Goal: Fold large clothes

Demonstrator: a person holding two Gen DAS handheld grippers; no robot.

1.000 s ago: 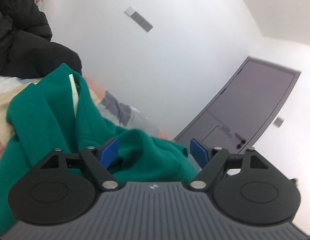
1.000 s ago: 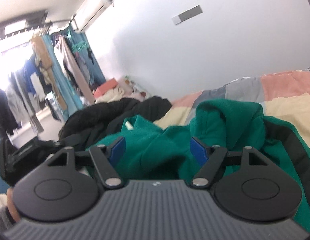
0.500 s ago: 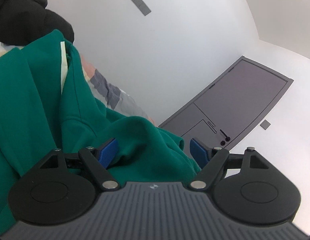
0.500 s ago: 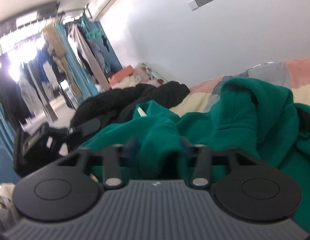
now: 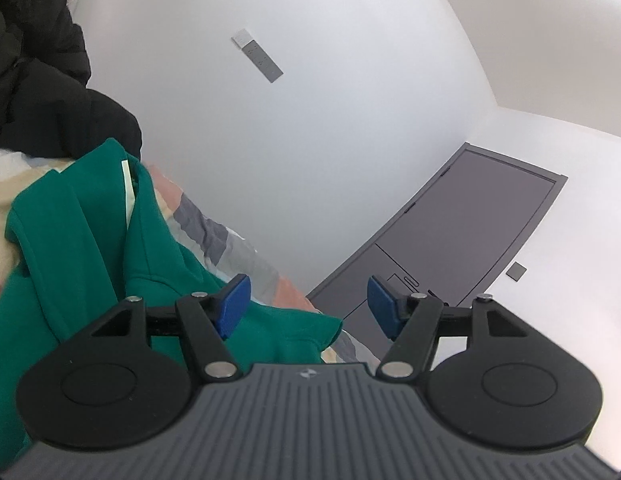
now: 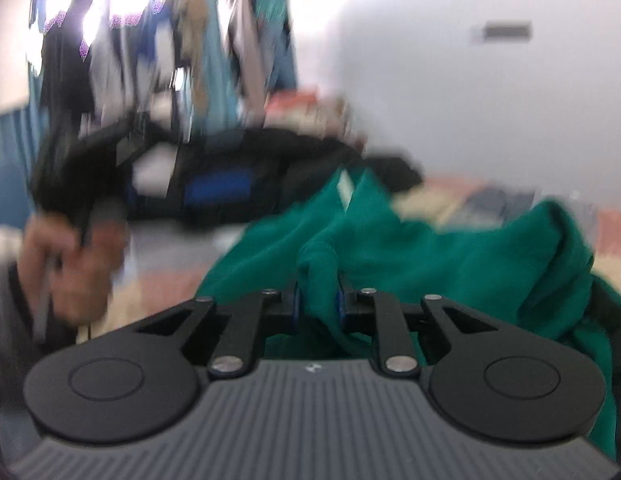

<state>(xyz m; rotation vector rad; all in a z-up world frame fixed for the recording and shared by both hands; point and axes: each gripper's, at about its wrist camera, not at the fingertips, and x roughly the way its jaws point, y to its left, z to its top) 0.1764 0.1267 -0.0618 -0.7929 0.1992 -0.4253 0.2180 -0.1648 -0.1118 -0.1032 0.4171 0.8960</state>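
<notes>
A green sweatshirt [image 5: 82,248] lies crumpled on a patchwork bed cover [image 5: 230,248], a white neck label showing. My left gripper [image 5: 308,306] is open and empty, tilted up toward the wall, with the sweatshirt's edge under its left finger. In the right wrist view, which is blurred by motion, my right gripper [image 6: 317,304] is shut on a fold of the green sweatshirt [image 6: 450,252]. The other hand-held gripper [image 6: 214,188] shows at the left, held in a hand.
A black puffer jacket [image 5: 34,80] lies at the head of the bed, also seen in the right wrist view [image 6: 270,152]. A grey door [image 5: 462,232] stands ahead of the left gripper. A rack of hanging clothes [image 6: 170,40] fills the far left.
My right gripper went from open to shut on a fold of the sweatshirt and is moving fast. My left gripper stayed open and drew back from the cloth.
</notes>
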